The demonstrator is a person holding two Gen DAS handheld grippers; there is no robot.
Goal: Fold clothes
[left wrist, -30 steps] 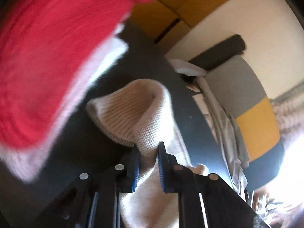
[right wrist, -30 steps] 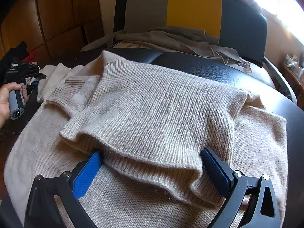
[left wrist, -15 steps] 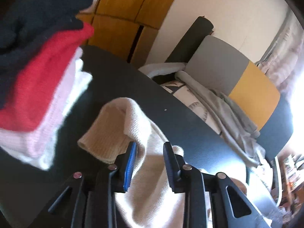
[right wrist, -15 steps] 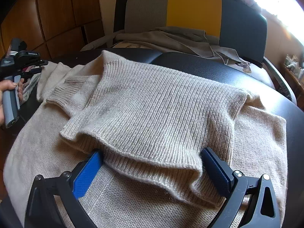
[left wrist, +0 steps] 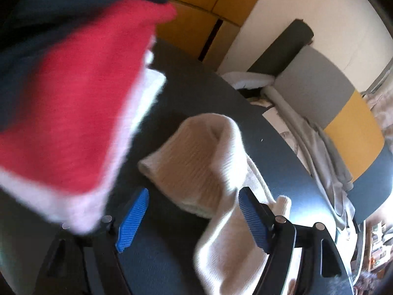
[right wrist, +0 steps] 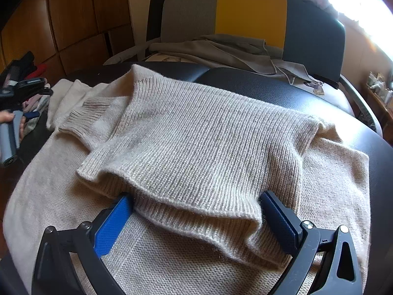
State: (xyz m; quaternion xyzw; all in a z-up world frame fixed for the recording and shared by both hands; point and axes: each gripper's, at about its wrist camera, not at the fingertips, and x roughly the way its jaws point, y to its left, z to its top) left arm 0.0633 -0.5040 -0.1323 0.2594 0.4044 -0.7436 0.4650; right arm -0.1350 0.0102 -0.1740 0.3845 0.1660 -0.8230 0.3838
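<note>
No readable writing, brand or label anywhere in either view, so nothing to report there.

Counting stuff: one beige knit sweater [right wrist: 196, 147] spread over the dark surface [right wrist: 331, 103], partly folded, with its ribbed hem doubled back on top of the body and one ribbed cuff [right wrist: 91, 113] lying on the left side of it. One sleeve [left wrist: 208, 162] trails off toward the left gripper, and its ribbed end sits loose on the surface in the left wrist view.

Left gripper [left wrist: 194, 218]: jaws spread wide, nothing clamped. The sleeve passes between them, closer to the right-hand blue pad, but whether it touches that pad I can't tell. In the right wrist view the same tool shows at the far left edge, held in a hand [right wrist: 12, 123].

Right gripper [right wrist: 196, 221]: jaws wide open too, one blue pad on each side of the folded-over hem, tips tucked at its edge, not squeezing it.

Just beside the left gripper there's one stack of folded clothes [left wrist: 73, 103]; I count four layers, dark navy on top, then red, then pink, then white, all blurry. Behind the surface, one chair [right wrist: 245, 17] with three colour panels (grey, yellow, dark blue) and one grey garment [right wrist: 221, 51] draped on its seat.
</note>
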